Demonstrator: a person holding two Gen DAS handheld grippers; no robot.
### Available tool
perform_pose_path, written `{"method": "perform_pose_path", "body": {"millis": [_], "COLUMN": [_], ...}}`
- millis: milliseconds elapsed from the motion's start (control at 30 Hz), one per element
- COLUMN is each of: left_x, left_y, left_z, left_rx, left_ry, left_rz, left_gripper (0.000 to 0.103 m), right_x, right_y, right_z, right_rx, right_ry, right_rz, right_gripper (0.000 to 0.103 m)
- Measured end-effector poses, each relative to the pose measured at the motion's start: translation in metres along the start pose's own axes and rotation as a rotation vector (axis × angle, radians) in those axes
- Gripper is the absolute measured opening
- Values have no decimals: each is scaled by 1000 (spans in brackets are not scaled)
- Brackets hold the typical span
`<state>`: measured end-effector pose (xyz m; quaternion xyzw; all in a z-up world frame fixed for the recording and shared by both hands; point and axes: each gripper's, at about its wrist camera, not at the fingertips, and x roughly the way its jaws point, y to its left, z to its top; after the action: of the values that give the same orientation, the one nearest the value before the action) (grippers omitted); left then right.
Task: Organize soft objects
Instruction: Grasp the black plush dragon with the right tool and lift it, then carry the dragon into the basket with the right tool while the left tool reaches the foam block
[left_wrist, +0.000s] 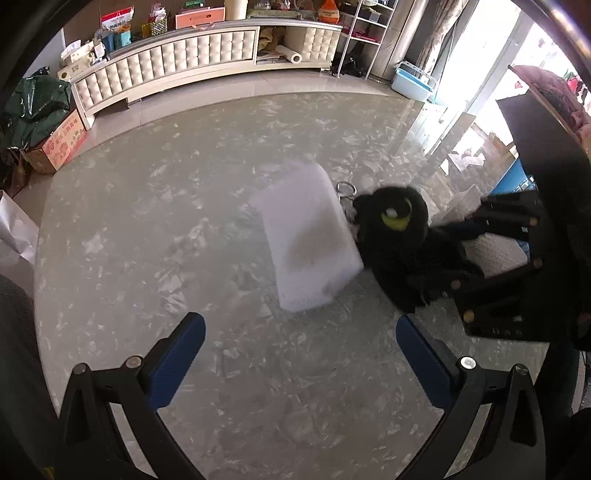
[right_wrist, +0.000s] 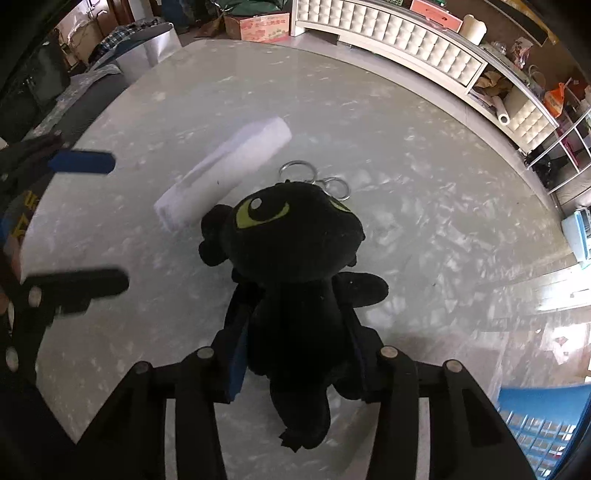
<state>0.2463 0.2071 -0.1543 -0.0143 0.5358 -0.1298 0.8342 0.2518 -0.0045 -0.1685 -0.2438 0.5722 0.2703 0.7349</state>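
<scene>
A black plush toy (right_wrist: 295, 251) with yellow-green eyes lies on the pale marbled table (right_wrist: 424, 192), two metal key rings (right_wrist: 295, 170) at its head. My right gripper (right_wrist: 295, 347) points steeply down and is shut on the plush toy's body, a blue pad on each side. Beside the plush toy (left_wrist: 399, 236) rests a white foam block (left_wrist: 306, 236), seen end-on as the foam block (right_wrist: 225, 173) in the right wrist view. My left gripper (left_wrist: 300, 325) hangs open over bare table just short of the block, nothing between its fingers. It appears as the left gripper (right_wrist: 118, 221) at the left edge.
The round table's edge (left_wrist: 40, 236) curves along the left. Beyond it are a cardboard box (left_wrist: 62, 144), a green bag (left_wrist: 37, 103) and a long white padded cabinet (left_wrist: 184, 55). A blue crate (right_wrist: 535, 432) sits low to the right.
</scene>
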Motion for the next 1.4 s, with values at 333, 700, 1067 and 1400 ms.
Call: {"method": "perform_pose_path", "body": {"millis": [333,700,1067,1400], "left_x": [-16,-15,-1,27], "left_y": [9,2,-6,-21], "left_z": [-6,-4,12,22], "left_rx": [-12,-10,-8,21], "left_ry": [-26,-13,14,52], "left_rz": [-14,-17,-10,11], "left_gripper": [103,103,103,103], "right_x": [-37,-83,-173,-222], "right_y": [1,-10,-51,-98], "right_z": [-22,-46,-78,-113], "right_rx": [96,155,227,314], "right_ry": [-54,-122,-279,-343], "right_rz": [32,68,12,-106], "right_gripper": [40,41,41,41]}}
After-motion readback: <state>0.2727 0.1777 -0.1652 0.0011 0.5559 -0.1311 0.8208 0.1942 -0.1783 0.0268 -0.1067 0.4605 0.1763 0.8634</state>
